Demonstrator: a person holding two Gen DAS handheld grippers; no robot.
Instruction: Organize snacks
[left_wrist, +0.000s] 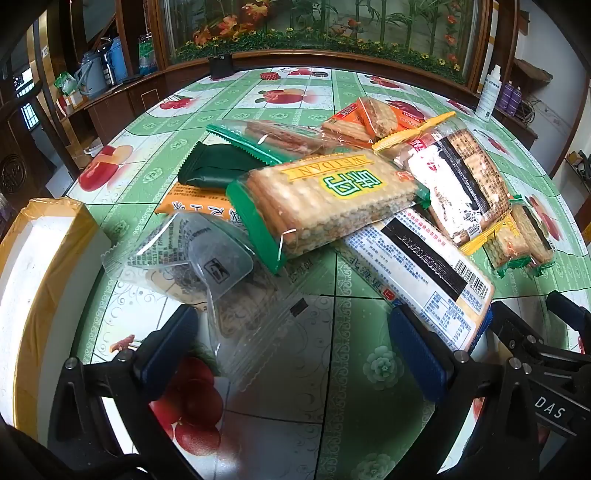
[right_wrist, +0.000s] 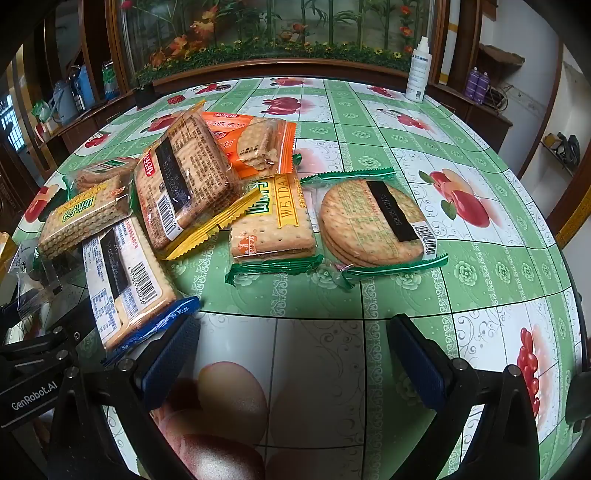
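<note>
Listing snack pile on table w/ green fruit-print cloth (right_wrist: 369, 302): left gripper (left_wrist: 295, 343) hovers at near edge of pile, fingers (left_wrist: 166, 339) wide apart, nothing held; a clear wrapper pack (left_wrist: 229, 295) lies betw. them, touching neither as far as visible. Right gripper (right_wrist: 291, 350) also spread wide, fingers (right_wrist: 417, 362) empty, over bare cloth near the pile. Items: WEIDAN cracker pack, green ends (left_wrist: 325, 199), atop pile centre in left view; dark green pouch (left_wrist: 218, 166) just beyond it; orange pack (left_wrist: 192, 199) partly under it; white-label pack w/ barcode & blue end (right_wrist: 125, 273) at near left of right view, its blue end just beside right gripper's left finger; yellow-edged pack (right_wrist: 184, 192) tilted, leaning on others; orange-wrapped biscuits (right_wrist: 255, 144) farther back; second WEIDAN pack (right_wrist: 273, 229) flat on cloth; round-biscuit pack (right_wrist: 369, 225) just right of it, close beside, contact unclear. White box w/ yellow tape (left_wrist: 37, 266) at near left edge. White spray bottle (right_wrist: 419, 70) at far right of table.
</note>
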